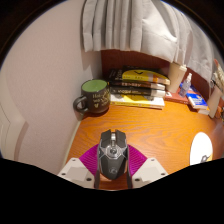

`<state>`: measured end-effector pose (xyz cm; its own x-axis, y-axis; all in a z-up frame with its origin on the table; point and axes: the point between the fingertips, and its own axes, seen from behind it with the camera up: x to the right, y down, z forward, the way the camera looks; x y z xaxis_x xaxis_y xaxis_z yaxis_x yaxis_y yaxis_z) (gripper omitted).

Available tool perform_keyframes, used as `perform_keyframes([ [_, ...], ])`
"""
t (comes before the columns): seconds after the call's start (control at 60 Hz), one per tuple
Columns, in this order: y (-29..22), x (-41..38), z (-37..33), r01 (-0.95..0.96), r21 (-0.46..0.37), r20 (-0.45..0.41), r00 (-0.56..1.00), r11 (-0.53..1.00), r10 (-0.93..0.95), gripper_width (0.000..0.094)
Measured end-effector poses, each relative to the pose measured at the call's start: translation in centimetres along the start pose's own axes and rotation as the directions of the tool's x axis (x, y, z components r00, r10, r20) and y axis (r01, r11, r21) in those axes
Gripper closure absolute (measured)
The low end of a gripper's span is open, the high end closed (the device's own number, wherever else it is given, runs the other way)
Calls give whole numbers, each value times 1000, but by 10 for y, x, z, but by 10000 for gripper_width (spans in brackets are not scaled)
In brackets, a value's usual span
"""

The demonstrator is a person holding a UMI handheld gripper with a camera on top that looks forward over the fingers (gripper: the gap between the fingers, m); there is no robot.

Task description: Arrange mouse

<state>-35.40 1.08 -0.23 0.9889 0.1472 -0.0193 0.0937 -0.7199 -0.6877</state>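
A black gaming mouse [112,155] with grey trim sits lengthwise between my gripper's [112,160] two fingers, its nose pointing away from me. The magenta pads [86,160] press against its left and right sides, so the gripper is shut on it. The mouse is over the near part of the wooden desk [150,125]; whether it touches the surface is hidden by its own body.
A dark green mug [93,97] stands beyond the mouse to the left. A stack of books [138,88] lies at the back against the curtain [135,30]. A small bottle [186,80] and blue item [197,99] stand far right. A white round object [201,148] lies right.
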Motion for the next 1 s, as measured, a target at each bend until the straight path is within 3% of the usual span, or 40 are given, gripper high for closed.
perform_keyframes([
  [0.2,-94,40,-75,11,158,4,1000,987,-12,558],
  [0.367,-178,124,-172,27,329,-55,998,944,-9,558],
  [0.567,-185,253,-231,37,393,-138,990,919,19,560],
  [0.683,-136,325,-209,-5,322,-161,985,947,60,561],
  [0.767,-86,361,-175,-41,227,-168,982,973,80,563],
  [1.0,31,380,-94,-119,31,-119,985,992,122,562],
])
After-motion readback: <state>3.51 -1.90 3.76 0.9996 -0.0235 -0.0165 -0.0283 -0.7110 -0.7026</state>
